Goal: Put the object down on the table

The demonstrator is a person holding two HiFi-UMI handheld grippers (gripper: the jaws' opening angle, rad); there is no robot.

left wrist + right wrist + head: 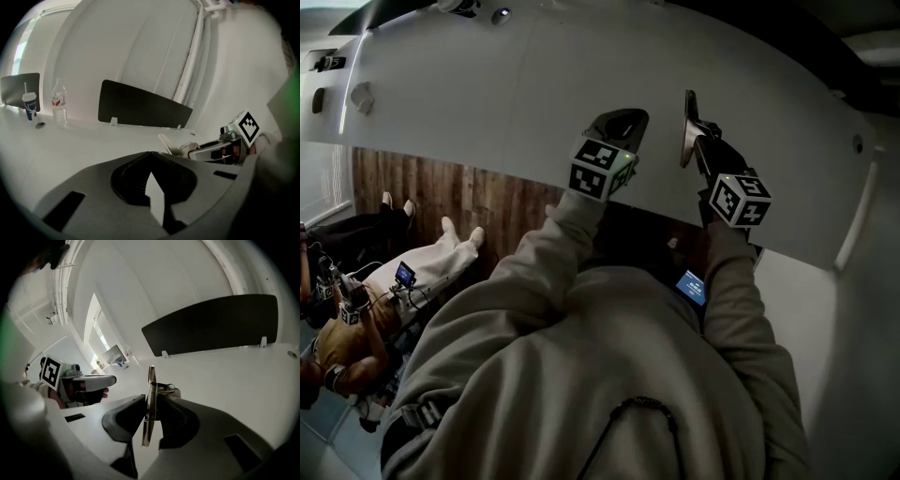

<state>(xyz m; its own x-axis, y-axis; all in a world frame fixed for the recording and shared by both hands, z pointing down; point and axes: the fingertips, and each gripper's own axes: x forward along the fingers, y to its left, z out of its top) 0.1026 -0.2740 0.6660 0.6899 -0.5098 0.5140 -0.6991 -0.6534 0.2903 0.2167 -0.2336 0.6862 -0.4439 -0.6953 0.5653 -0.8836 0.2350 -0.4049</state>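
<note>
Clip (151,376), a thin springy one I think, stands on edge pinched in the right tongs (151,399), long side poking out past their tips, bench (225,376) below and ahead. Left tongs (150,154) alongside are closed, empty.

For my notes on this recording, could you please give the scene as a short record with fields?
surface: white table
right gripper: fingers shut on a thin flat object with a spring, held on edge
left gripper: fingers together, nothing between them
object touching table: cannot tell
far side of table: dark divider panel, water bottle, cup with straw
</note>
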